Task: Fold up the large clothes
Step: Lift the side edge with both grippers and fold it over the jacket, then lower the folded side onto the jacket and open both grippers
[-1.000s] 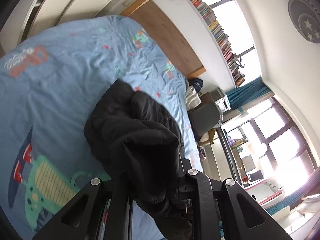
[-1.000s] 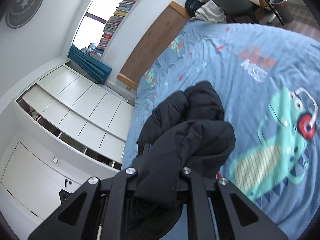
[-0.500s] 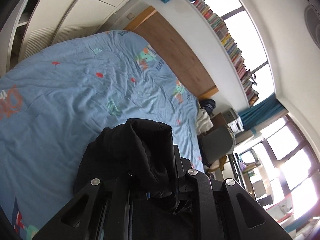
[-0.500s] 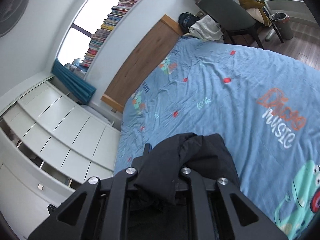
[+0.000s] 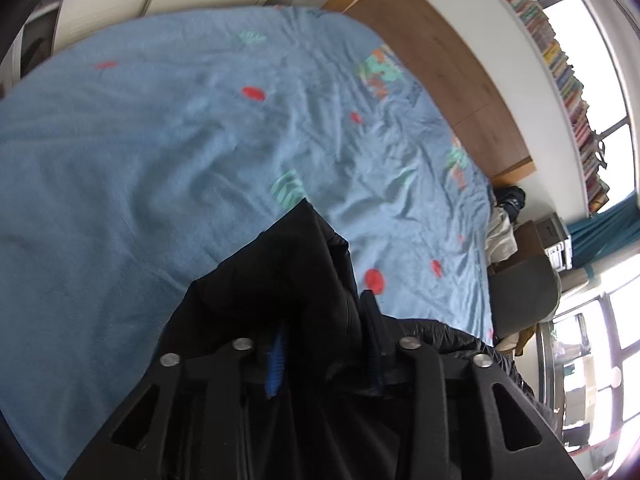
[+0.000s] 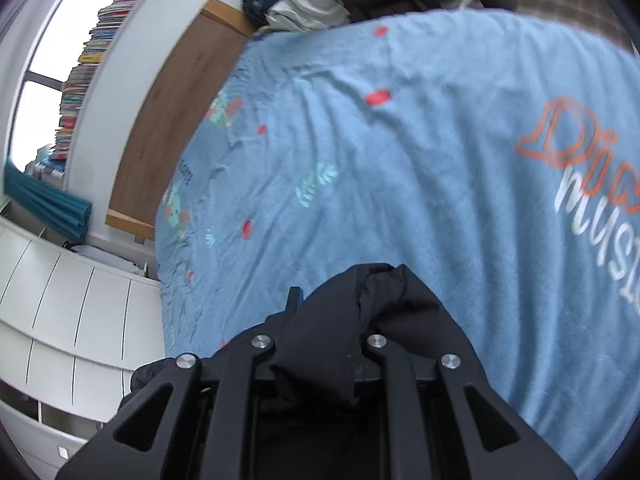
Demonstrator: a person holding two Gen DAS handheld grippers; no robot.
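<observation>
A black padded jacket (image 5: pixel 288 272) is bunched between the fingers of my left gripper (image 5: pixel 324 320), which is shut on it above the blue bedspread (image 5: pixel 160 140). My right gripper (image 6: pixel 324 320) is shut on another bunch of the same black jacket (image 6: pixel 372 312), also over the bedspread (image 6: pixel 400 160). The fabric hides most of both fingertips. More of the jacket hangs below each gripper, out of clear sight.
The bed has a wooden headboard (image 5: pixel 448 60) against a white wall under a long shelf of books (image 5: pixel 568 68). A grey chair (image 5: pixel 520 296) with clothes stands beside the bed. White cupboards (image 6: pixel 60 300) line one side.
Both grippers have carried the jacket up and forward across the bed toward the headboard. The loose heap that lay on the bedspread is gone from view; only the gripped bunches show.
</observation>
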